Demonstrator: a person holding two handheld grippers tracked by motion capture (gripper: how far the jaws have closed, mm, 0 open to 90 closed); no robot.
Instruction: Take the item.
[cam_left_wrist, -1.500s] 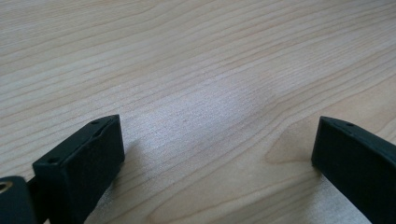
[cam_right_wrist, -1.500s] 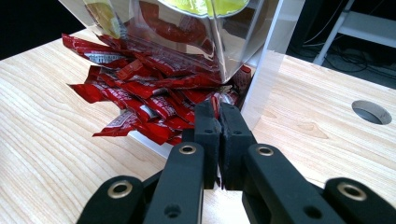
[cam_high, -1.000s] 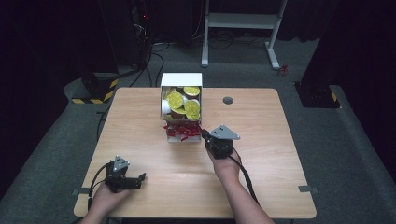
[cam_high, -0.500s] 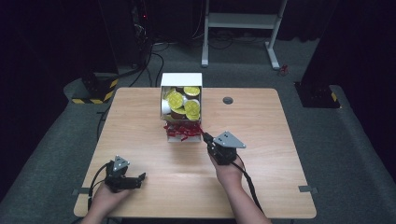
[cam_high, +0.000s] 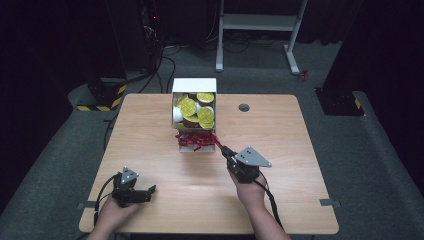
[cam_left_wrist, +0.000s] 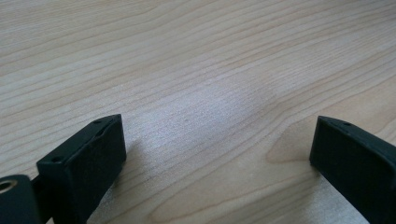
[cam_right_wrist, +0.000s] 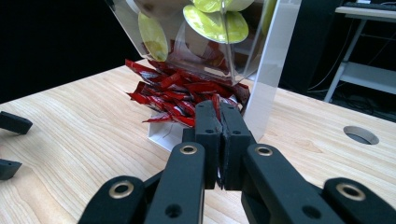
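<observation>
Two grippers are held over one wooden table (cam_high: 150, 150). Nearest, at the front left edge, the left gripper (cam_high: 148, 190) is held low over bare wood; its jaws stand wide apart, and nothing lies between them, as the left gripper view (cam_left_wrist: 215, 154) confirms.

Farther in, right of centre, the right gripper (cam_high: 219, 144) is pointed toward the box. In the right gripper view (cam_right_wrist: 220, 116) its jaws are pressed together, tips just short of the red packets; whether a packet edge is pinched cannot be told.

Beyond it, one white box (cam_high: 194, 85) with a clear front panel (cam_right_wrist: 224, 51) stands at the table's middle rear. A heap of red packets (cam_high: 196, 140) spills from its lower opening onto a white lip; the packets overlap too much to be counted (cam_right_wrist: 182, 93). Above them, about five yellow-lidded pods (cam_high: 187, 106) are stacked in the upper compartment.

Farthest on the table, one round cable hole (cam_high: 244, 107) is set right of the box, well apart from it.
</observation>
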